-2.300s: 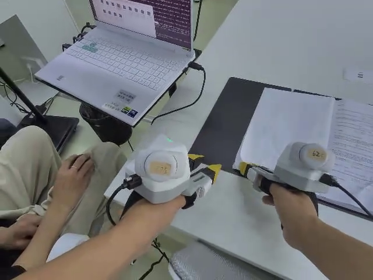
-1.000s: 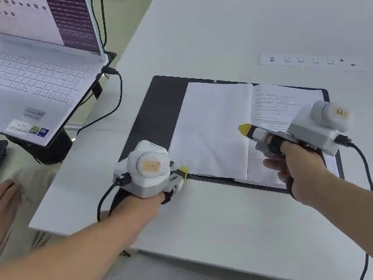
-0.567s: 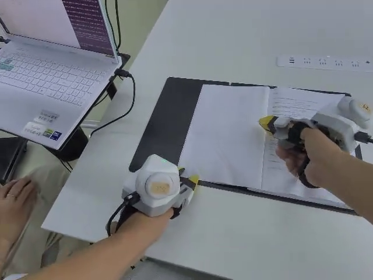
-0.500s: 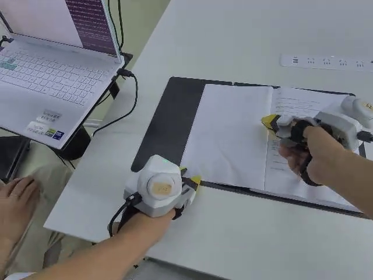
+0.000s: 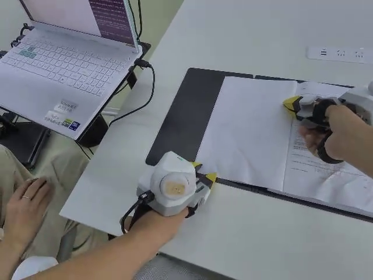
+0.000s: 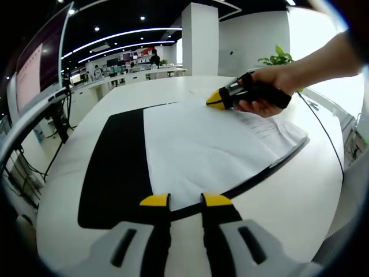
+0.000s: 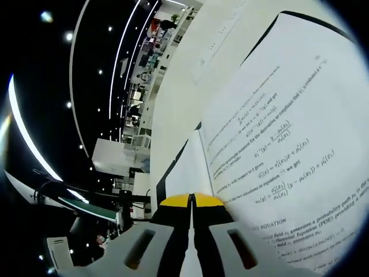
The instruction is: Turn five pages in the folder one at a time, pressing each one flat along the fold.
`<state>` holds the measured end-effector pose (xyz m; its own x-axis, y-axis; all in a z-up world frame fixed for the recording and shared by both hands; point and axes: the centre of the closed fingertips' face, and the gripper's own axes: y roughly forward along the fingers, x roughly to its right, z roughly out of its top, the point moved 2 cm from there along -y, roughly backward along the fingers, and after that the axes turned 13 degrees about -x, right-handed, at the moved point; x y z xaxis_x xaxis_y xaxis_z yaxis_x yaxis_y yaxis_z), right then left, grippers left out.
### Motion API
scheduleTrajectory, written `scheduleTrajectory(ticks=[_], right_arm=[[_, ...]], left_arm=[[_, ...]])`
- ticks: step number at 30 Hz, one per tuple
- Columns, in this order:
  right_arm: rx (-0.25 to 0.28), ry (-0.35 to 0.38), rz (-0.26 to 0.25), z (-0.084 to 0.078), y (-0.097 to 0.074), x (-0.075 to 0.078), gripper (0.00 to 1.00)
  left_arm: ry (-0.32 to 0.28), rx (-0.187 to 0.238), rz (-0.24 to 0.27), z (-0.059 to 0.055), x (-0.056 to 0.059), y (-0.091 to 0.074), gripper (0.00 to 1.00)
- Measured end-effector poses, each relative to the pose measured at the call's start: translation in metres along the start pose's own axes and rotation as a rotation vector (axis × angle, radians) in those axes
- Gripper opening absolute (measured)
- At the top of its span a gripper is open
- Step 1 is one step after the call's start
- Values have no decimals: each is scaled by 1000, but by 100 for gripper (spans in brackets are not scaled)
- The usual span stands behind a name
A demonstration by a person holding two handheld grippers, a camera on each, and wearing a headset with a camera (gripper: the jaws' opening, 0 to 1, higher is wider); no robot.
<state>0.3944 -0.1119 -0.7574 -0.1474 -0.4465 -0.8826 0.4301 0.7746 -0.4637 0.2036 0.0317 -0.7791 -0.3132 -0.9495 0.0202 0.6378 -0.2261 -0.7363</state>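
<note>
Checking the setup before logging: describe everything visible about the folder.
The folder lies open on the white table: black cover, blank white page on the left, printed page with formulas on the right. The right hand-held gripper, jaws shut, rests at the fold near the top; the left hand-held gripper, jaws apart, is at the near edge.

The printed page (image 7: 271,144) carries formulas and the legible words "we get" and "EQUATION".
</note>
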Motion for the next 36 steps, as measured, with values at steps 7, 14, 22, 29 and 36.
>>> scheduleTrajectory(ticks=[7,14,22,29,36], right_arm=[[84,68,24,27,10,2,0],[175,115,41,48,15,-1,0],[236,186,68,62,22,-2,0],[165,173,68,47,14,1,0],[79,174,91,22,3,4,0]], left_arm=[[-5,5,1,0,0,1,19],[-5,10,0,-1,0,1,19],[-2,10,-1,-1,-1,1,19],[0,11,-3,0,-1,1,19],[0,11,-3,0,-1,1,19]])
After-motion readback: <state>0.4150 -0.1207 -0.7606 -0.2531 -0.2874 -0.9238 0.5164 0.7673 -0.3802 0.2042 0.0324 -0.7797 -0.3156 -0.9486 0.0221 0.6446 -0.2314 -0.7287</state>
